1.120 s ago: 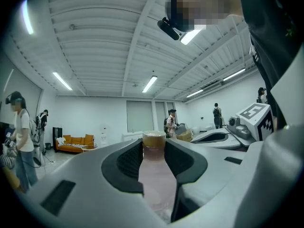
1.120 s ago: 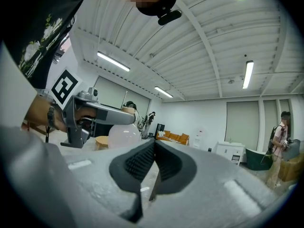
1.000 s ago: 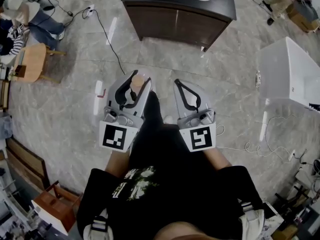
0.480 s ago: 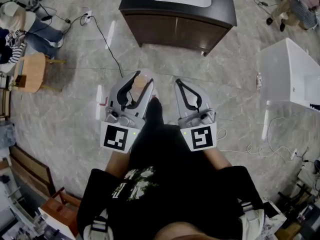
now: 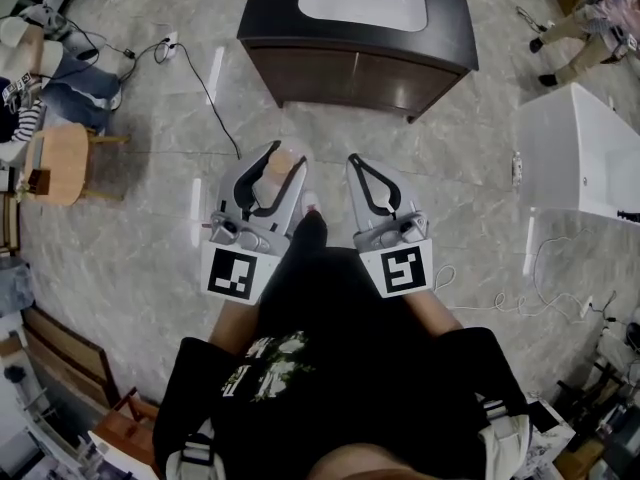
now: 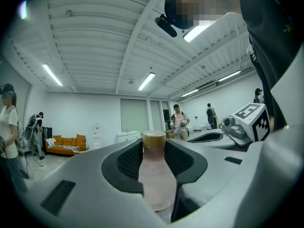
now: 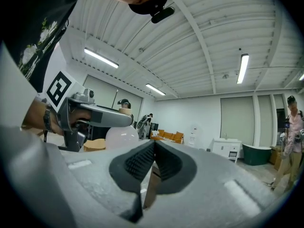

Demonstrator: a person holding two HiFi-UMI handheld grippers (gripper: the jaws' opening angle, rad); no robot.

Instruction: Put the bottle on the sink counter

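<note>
A pale pink bottle (image 5: 279,162) with a tan cap stands upright between the jaws of my left gripper (image 5: 270,173), whose pads press on its neck. In the left gripper view the bottle (image 6: 154,177) fills the middle of the left gripper (image 6: 154,161). My right gripper (image 5: 360,171) is held beside it, its ribbed pads (image 7: 142,161) meeting with nothing between them. The sink counter (image 5: 440,8), a dark cabinet with a white basin, stands ahead across the floor. Both grippers point level, in front of the person's body.
A white bathtub (image 5: 580,153) stands at the right. A wooden stool (image 5: 58,163) and a seated person (image 5: 40,68) are at the left. Cables (image 5: 210,73) trail on the marble floor. Other people (image 6: 179,122) stand further off in the room.
The sink counter has come nearer and lower in the head view as the person walks toward it. Both grippers keep their places before the body, and the bottle stays gripped.
</note>
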